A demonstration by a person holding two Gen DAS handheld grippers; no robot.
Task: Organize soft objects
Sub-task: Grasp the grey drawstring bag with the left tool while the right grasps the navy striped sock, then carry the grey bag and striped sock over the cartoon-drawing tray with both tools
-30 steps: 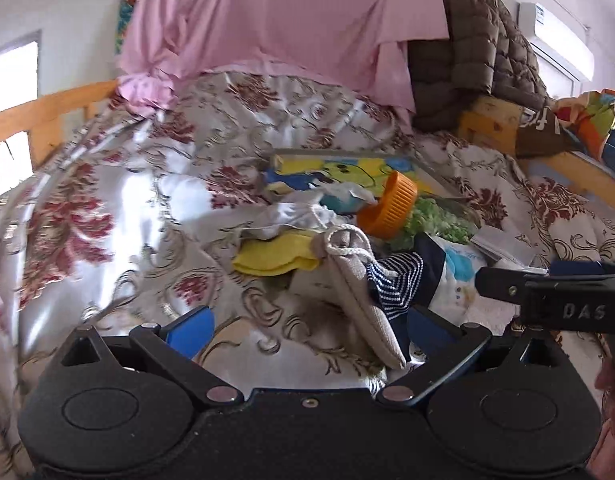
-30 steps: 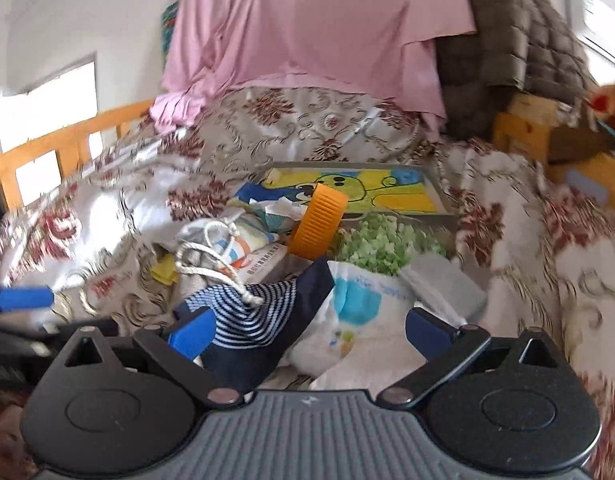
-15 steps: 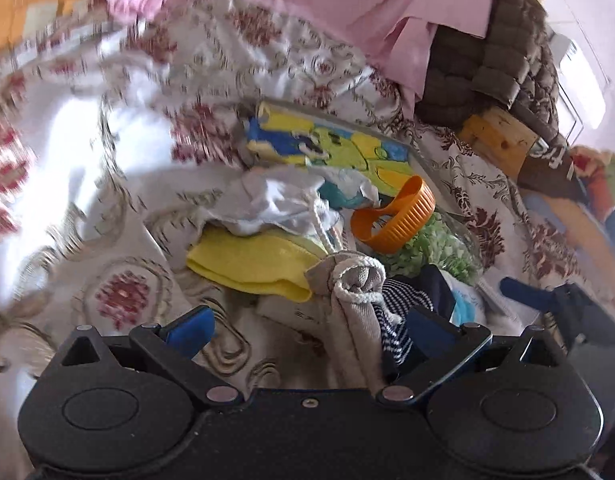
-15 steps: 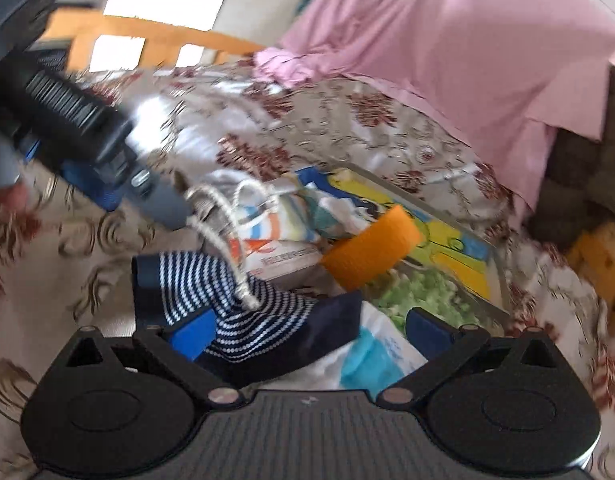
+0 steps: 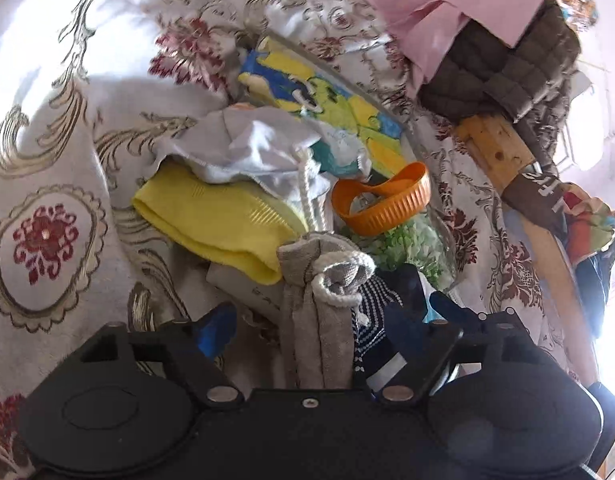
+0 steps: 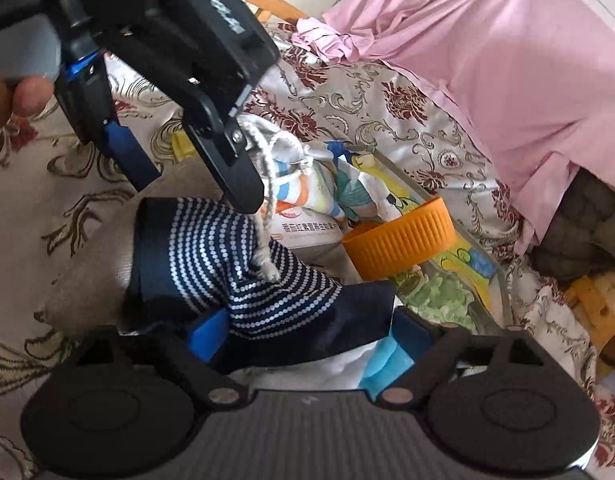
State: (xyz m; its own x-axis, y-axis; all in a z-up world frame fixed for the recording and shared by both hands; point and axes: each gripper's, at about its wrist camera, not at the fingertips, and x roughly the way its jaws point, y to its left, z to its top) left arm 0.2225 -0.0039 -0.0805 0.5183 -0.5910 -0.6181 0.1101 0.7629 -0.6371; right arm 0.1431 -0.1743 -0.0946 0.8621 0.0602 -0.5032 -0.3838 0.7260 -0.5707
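Note:
A pile of soft things lies on the floral bedspread (image 5: 47, 128). A beige drawstring pouch (image 5: 319, 312) with a white cord lies between the wide-apart fingers of my left gripper (image 5: 327, 324), which is open. A yellow cloth (image 5: 215, 216) and a white cloth (image 5: 255, 148) lie beyond it. A navy striped sock (image 6: 235, 272) lies between the fingers of my right gripper (image 6: 307, 336), which is open. The left gripper shows in the right wrist view (image 6: 195, 172), just above the sock and cord.
An orange ribbed ring (image 5: 383, 200) and a bag of green bits (image 5: 407, 244) lie on a colourful picture board (image 5: 327, 96). A pink sheet (image 6: 487, 60) and brown quilted jacket (image 5: 507, 60) hang behind. A wooden bed frame (image 5: 495, 148) is at right.
Both grippers have tilted down and moved closer to the pile. The left gripper now straddles the pouch; the right one has closed in around the striped sock. The left gripper now looms large in the right view.

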